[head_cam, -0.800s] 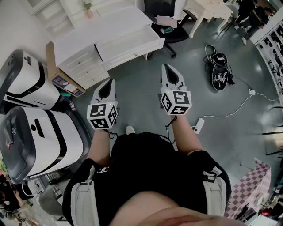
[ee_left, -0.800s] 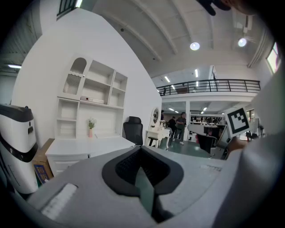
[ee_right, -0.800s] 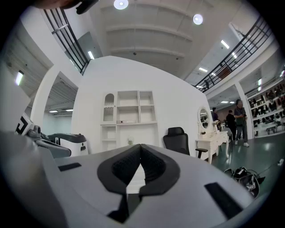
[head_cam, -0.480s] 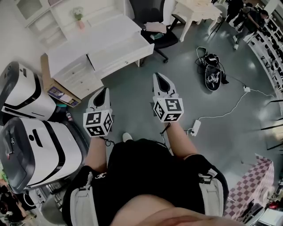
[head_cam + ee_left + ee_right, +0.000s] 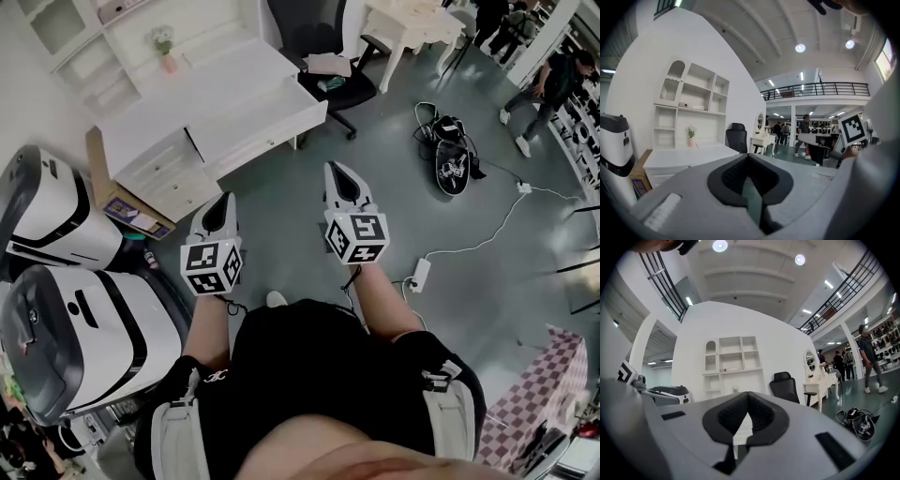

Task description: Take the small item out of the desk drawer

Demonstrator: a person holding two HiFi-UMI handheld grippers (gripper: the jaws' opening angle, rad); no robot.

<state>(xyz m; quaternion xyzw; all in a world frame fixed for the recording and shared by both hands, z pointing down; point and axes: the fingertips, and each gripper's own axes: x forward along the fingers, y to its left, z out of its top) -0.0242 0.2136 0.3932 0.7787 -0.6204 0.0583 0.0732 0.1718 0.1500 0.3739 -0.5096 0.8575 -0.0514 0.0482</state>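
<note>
A white desk (image 5: 211,94) with a shelf unit stands at the upper left of the head view. Its wide centre drawer (image 5: 267,127) juts out from the desk front, and its inside is hidden from here. No small item shows in any view. My left gripper (image 5: 228,198) hangs over the grey floor just short of the side drawers, shut and empty. My right gripper (image 5: 336,169) is held beside it, nearer the wide drawer's right end, also shut with nothing in it. In the left gripper view, the left gripper (image 5: 749,156) points at the desk (image 5: 689,157); the right gripper (image 5: 747,394) faces the shelves (image 5: 733,362).
A black office chair (image 5: 323,56) stands at the desk's right end. Two large white machines (image 5: 56,216) and a cardboard box (image 5: 127,202) crowd the left. A bag with cables (image 5: 455,155) and a power strip (image 5: 419,274) lie on the floor to the right. People (image 5: 553,84) walk far right.
The head view has swung slightly, so the desk sits further left and higher. Both grippers have kept their side-by-side pose and stayed shut.
</note>
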